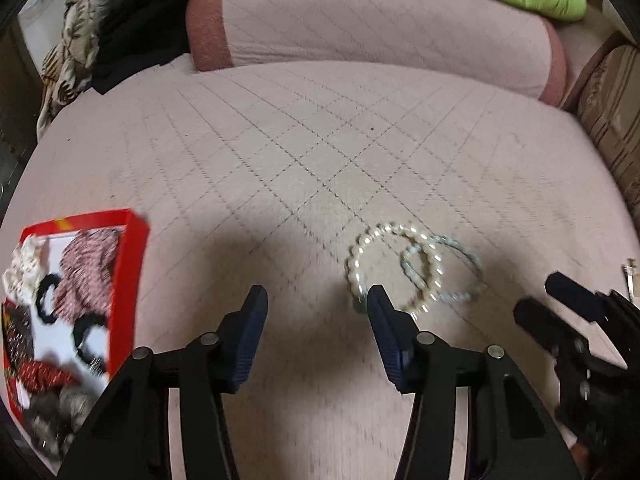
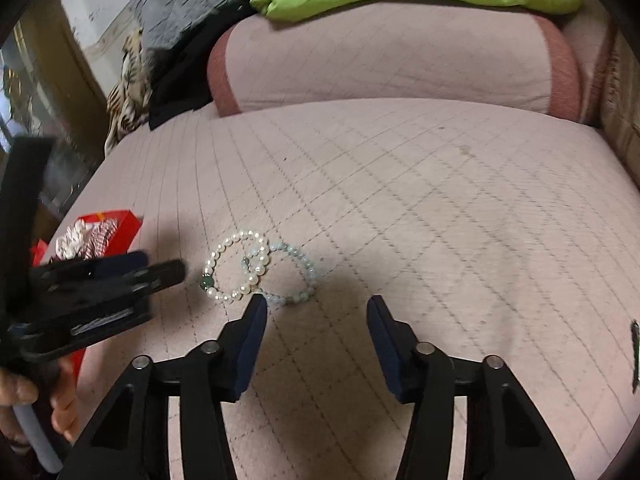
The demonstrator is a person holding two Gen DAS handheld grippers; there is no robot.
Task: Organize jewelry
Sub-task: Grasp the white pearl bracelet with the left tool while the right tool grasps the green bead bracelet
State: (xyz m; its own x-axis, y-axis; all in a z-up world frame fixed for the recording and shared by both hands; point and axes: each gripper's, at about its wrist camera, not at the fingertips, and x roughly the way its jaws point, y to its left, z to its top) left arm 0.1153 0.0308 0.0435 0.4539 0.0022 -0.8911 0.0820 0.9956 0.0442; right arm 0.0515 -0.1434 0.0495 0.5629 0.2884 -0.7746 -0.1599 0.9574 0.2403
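Both grippers spread wide and holding nothing: left gripper (image 1: 316,300) hovering low with its right fingertip (image 1: 378,300) overlapping the pearl ring's near edge, right gripper (image 2: 316,308) just beside the same pair from the other side. Quilted pink bed cover (image 1: 320,152) underneath, broad and soft, likely chosen as a surface where nothing rolls off. Red box (image 1: 132,280) at far left, already crowded with scrunchies and hair ties, probably the destination. Pearl bracelet (image 2: 234,266) lying flat, overlapping a pale blue bead bracelet (image 2: 298,276); crossed like that, likely to drag together unless separated first. Green bead (image 2: 206,282) on the pearl loop.
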